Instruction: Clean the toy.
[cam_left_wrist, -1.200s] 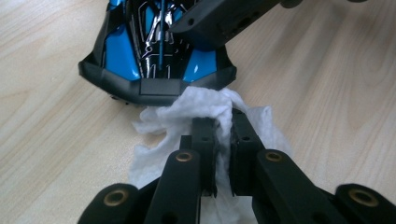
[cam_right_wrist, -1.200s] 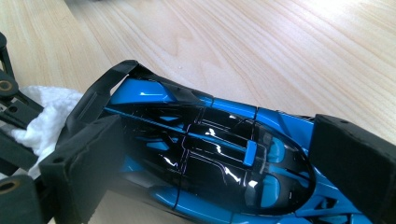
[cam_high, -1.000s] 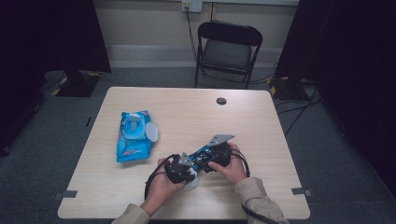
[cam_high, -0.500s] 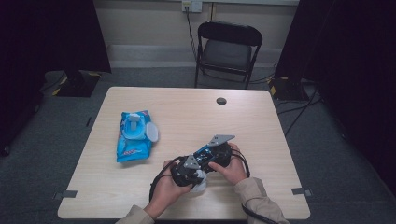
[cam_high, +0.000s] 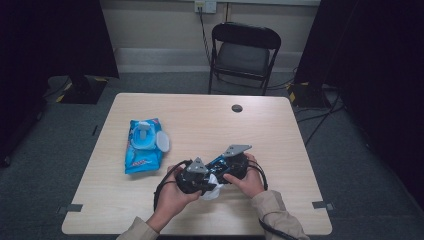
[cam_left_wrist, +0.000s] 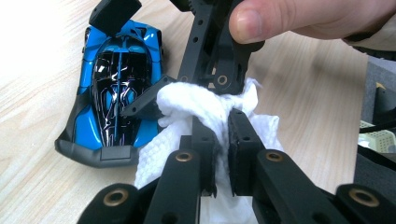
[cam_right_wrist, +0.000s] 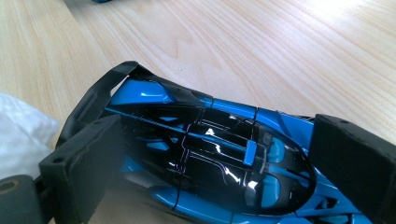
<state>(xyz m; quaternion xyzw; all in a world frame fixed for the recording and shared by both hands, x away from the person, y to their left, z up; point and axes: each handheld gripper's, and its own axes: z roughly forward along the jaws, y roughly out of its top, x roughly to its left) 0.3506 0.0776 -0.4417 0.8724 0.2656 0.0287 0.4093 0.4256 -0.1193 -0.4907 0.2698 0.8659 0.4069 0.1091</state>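
A glossy blue and black toy car lies on the wooden table near its front edge. My right gripper is shut on the car, one black pad on each flank. In the left gripper view the car sits at the left, with the right gripper's jaws across it. My left gripper is shut on a crumpled white wipe, which rests against the car's side. From above, the left gripper and the right gripper meet over the wipe.
A blue pack of wipes with its white lid flipped open lies at the table's left. A small black disc sits near the far edge. A black folding chair stands beyond the table. A thumb rests on the right gripper's body.
My left gripper has lifted slightly with the wipe and shifted a little toward the car. The right gripper and the car have stayed in place.
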